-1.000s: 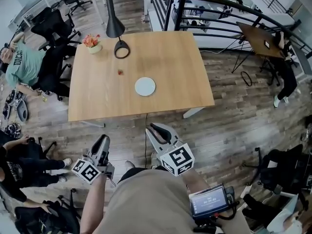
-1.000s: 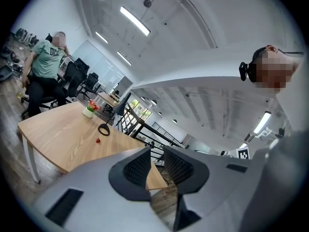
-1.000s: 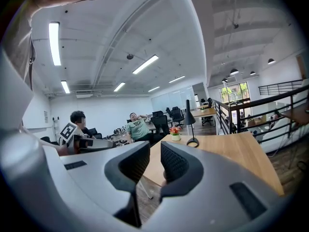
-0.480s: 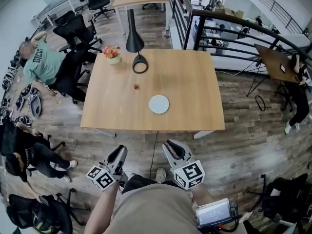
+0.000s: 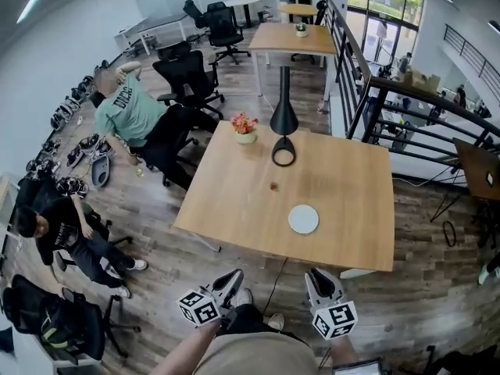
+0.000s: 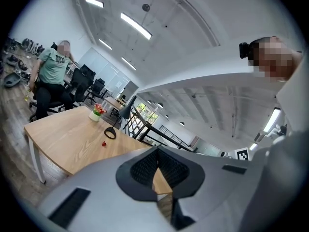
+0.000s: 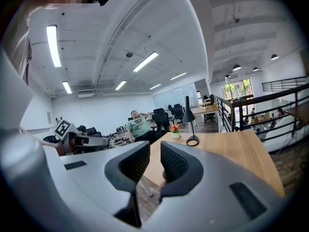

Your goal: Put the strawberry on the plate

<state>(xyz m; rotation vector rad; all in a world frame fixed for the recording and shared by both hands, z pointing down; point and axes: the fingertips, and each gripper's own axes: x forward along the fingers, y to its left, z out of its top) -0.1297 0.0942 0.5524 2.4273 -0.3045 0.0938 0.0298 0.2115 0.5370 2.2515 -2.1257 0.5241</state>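
Grey plastic, two hand-held grippers, both held low over the wood-plank floor (image 5: 406, 233), short of the table's near edge.

- Left gripper (image 5: 233, 276): black ribbed pads pressed together at the tips, nothing between them. It points toward the table's near left corner. Its own view confirms the tips meeting (image 6: 157, 152).
- Right gripper (image 5: 316, 276): pads drawn almost together, only a thin slit left, nothing in it. It points toward the near edge. Its own view shows the same (image 7: 155, 149).
- Marker cubes: one at the rear of each gripper, black and white squares.
- Table (image 5: 226, 201): light wood top, rectangular, pale legs.
- Plate (image 5: 303, 219): small, round, white, bare. It sits close to the near edge, about midway along it.
- Strawberry (image 5: 273, 186): small and red, lying on the bare tabletop near the middle, between plate and lamp base. It is clear of the plate and also shows in the left gripper view (image 6: 104, 143).
- Desk lamp (image 5: 283, 143): black, ring-shaped base and cone shade, standing toward the far edge.
- Flower pot (image 5: 245, 128): pale pot with red and pink blooms, at the far left corner.
- Person in a green shirt (image 5: 129, 109): seated beyond the far left corner, beside black office chairs (image 5: 187, 84).
- Second person (image 5: 62, 225): dark clothing, sitting on the floor well left of the table.
- Black railing (image 5: 367, 92): runs past the table's right edge.
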